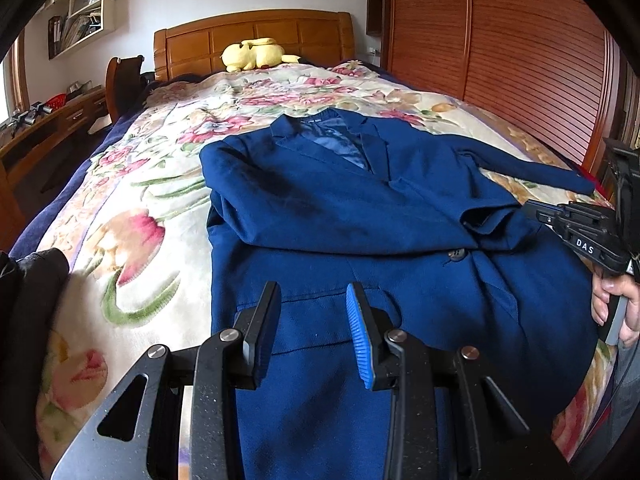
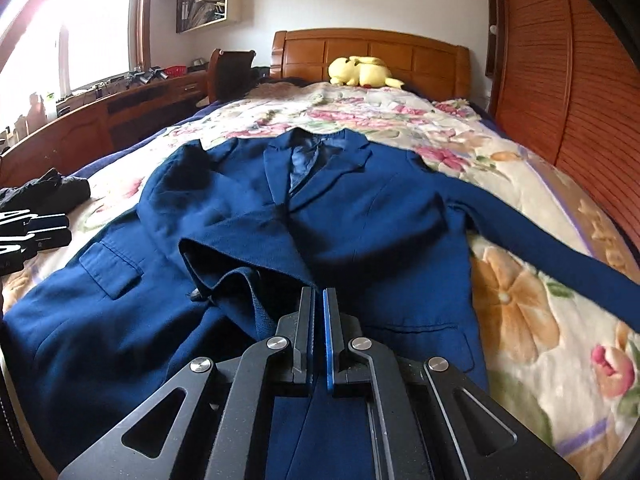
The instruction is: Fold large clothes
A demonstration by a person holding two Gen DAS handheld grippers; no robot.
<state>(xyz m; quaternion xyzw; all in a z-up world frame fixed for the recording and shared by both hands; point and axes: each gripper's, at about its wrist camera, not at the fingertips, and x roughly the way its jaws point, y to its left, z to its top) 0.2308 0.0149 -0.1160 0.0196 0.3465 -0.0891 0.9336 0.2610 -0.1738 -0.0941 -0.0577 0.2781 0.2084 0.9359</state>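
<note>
A navy blue blazer lies face up on the floral bedspread, collar toward the headboard. Its left sleeve is folded across the chest, cuff near the middle button; the other sleeve stretches out to the right. My left gripper is open and empty above the blazer's lower left front. My right gripper is shut with nothing between its fingers, hovering over the blazer just below the folded cuff. The right gripper also shows at the right edge of the left wrist view.
A yellow plush toy lies by the wooden headboard. Dark folded clothing sits at the bed's left edge. A wooden wardrobe lines the right side; a desk and chair stand left of the bed.
</note>
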